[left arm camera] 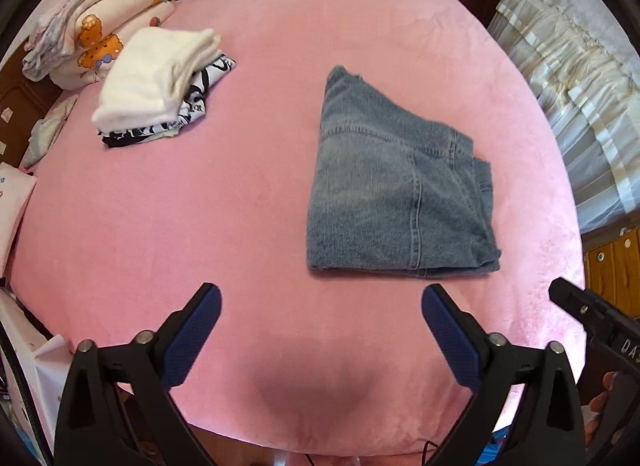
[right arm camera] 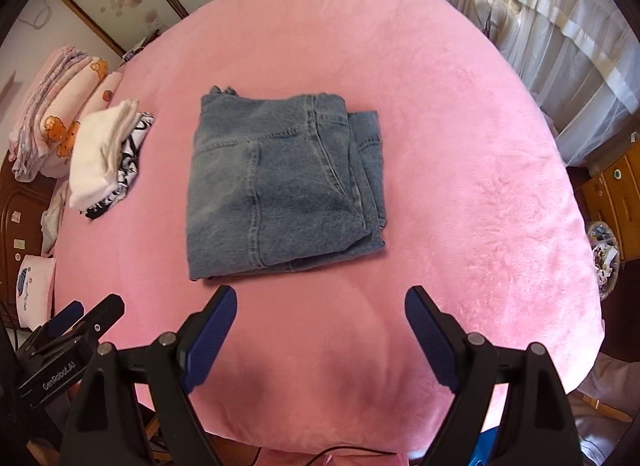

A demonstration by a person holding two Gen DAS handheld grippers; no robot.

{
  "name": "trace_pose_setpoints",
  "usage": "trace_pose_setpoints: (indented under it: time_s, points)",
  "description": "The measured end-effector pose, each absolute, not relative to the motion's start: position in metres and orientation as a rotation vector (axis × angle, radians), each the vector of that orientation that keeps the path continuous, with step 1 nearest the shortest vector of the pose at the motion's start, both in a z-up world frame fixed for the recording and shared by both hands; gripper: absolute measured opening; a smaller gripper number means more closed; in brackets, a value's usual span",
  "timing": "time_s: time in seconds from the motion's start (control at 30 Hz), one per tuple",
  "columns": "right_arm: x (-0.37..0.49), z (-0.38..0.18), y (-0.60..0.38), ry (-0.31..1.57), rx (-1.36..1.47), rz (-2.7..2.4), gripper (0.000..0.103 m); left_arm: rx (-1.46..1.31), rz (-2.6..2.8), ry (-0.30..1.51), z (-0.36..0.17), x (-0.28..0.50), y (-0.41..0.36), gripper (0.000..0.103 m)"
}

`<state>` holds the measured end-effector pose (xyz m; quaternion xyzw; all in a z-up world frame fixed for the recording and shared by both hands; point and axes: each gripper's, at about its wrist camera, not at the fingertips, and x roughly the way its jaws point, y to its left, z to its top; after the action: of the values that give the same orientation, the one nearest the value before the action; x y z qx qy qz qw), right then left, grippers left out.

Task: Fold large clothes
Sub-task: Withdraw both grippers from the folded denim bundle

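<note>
Tongs first: the left tongs [left arm camera: 320,302] are spread wide and hold nothing. The right tongs [right arm camera: 320,304] are spread wide too, with nothing in them. Both hang over the near edge of the bed [left arm camera: 200,205]. Just past them lie the jeans [right arm camera: 280,189], folded into a thick flat square on the pink cover. Jeans are heavy and a bit stiff, but they bend. I think the best place to grab is the two near corners, pinching all the layers, or the stack may slide open. Far to the left sits a pile [left arm camera: 160,85] of folded clothes. Pillows [left arm camera: 100,13] lie behind it. Nothing blocks the way.
</note>
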<state>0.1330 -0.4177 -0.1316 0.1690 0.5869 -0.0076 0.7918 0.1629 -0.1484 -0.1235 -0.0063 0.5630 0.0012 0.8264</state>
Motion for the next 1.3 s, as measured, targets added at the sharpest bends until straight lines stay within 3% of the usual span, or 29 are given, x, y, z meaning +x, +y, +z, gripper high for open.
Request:
trace_pose_setpoints:
  time_s: [0.07,0.23,0.73,1.0,1.3]
  points:
    - [0.130,-0.117,-0.414,1.247,0.362,-0.002,0.098,-0.041,0.001,1.194,-0.111,0.162,-0.144,0.103]
    - [0.129,-0.096,-0.409,1.209,0.313,0.004,0.103,-0.021,0.011,1.184,-0.100,0.166,-0.140,0.103]
    - [0.141,-0.100,-0.411,1.227,0.279,-0.022,0.103,-0.029,-0.039,1.240,-0.119,0.188,-0.152,0.103]
    - [0.154,-0.118,-0.416,1.258,0.300,0.003,0.103,-0.082,-0.092,1.310,-0.148,0.210,-0.159,0.103]
    - [0.172,-0.174,-0.440,1.329,0.448,-0.002,0.103,-0.195,-0.102,1.354,-0.200,0.240,-0.148,0.102]
